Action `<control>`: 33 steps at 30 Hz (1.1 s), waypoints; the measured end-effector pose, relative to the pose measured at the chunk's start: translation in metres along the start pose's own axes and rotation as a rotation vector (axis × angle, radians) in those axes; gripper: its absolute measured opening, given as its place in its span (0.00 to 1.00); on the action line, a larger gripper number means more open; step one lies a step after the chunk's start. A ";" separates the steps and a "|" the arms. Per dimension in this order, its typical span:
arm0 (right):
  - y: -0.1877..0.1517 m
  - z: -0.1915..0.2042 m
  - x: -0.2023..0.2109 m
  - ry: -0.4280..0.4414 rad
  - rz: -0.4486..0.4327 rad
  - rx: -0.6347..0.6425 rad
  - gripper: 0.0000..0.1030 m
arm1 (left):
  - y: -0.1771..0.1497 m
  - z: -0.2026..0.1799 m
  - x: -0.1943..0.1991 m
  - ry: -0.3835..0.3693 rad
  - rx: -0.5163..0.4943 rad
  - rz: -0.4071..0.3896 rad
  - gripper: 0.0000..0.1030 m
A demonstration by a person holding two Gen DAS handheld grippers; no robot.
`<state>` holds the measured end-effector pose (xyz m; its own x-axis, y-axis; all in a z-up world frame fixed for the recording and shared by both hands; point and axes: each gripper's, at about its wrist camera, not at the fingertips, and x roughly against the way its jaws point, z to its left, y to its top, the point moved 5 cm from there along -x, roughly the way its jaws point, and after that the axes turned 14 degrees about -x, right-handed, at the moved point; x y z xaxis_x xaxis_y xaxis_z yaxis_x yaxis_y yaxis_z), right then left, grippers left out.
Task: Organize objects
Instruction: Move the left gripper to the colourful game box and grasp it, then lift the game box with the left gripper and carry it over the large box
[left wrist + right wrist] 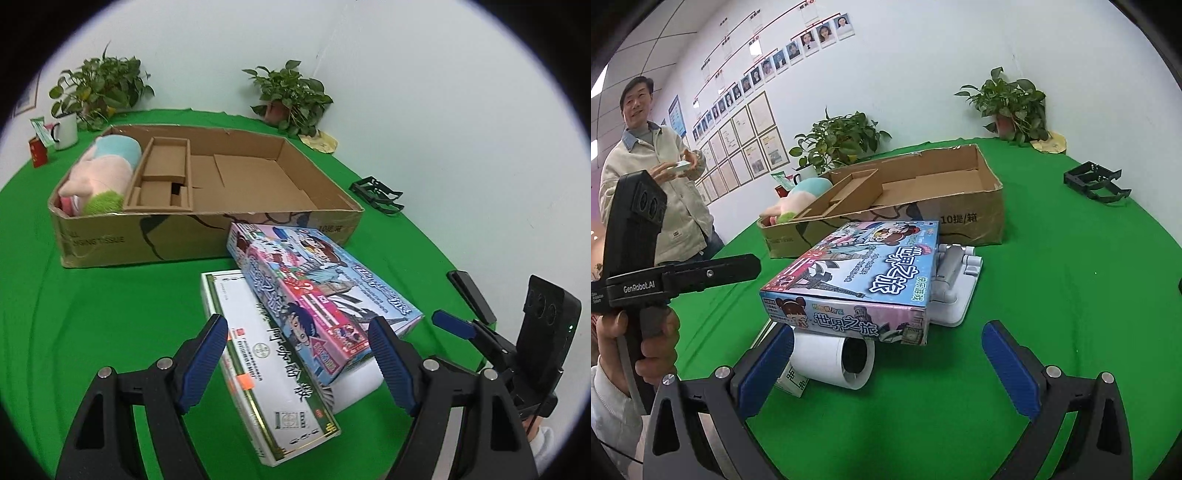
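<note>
Hand-held grippers, left and right, gape near game box, seemingly touching nothing.

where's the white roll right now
The white roll lies on its side on the green cloth, tucked under the near end of the colourful game box, low and centre-left in the right wrist view, beside the left finger of the right gripper.

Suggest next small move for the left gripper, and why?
Probably ease the left gripper forward and shut it on the colourful game box. Its jaws stand open around the box's near end, and the box lies topmost, tilted over the white-and-green box and white roll, so it goes first.
</note>
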<state>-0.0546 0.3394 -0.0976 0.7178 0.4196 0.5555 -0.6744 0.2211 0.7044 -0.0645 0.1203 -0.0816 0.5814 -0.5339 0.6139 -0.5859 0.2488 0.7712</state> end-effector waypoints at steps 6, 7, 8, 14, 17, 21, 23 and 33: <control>-0.002 -0.005 -0.015 0.060 0.082 -0.028 1.00 | 0.007 -0.006 -0.011 -0.059 0.006 0.021 0.76; -0.002 -0.005 -0.018 0.063 0.095 -0.029 1.00 | 0.007 -0.006 -0.012 -0.065 0.003 0.021 0.76; -0.003 -0.003 -0.020 0.073 0.102 -0.022 1.00 | 0.008 -0.007 -0.014 -0.067 0.002 0.028 0.76; -0.007 0.012 -0.033 0.119 0.136 0.030 1.00 | 0.008 -0.005 -0.028 -0.096 0.009 0.067 0.76; -0.001 0.020 -0.038 0.112 0.117 0.067 1.00 | 0.009 0.001 -0.038 -0.107 0.043 0.099 0.74; 0.010 0.013 -0.040 0.121 0.107 0.052 1.00 | 0.015 0.001 -0.047 -0.134 0.047 0.099 0.74; 0.013 0.007 -0.044 0.118 0.118 0.038 1.00 | 0.016 0.002 -0.053 -0.128 0.042 0.108 0.73; -0.006 0.045 -0.047 0.110 0.123 0.096 1.00 | 0.009 0.000 -0.040 -0.056 -0.007 0.113 0.72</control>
<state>-0.0764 0.2785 -0.1080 0.6041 0.5334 0.5921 -0.7328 0.0798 0.6758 -0.0931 0.1436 -0.0991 0.4794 -0.5466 0.6866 -0.6415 0.3156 0.6992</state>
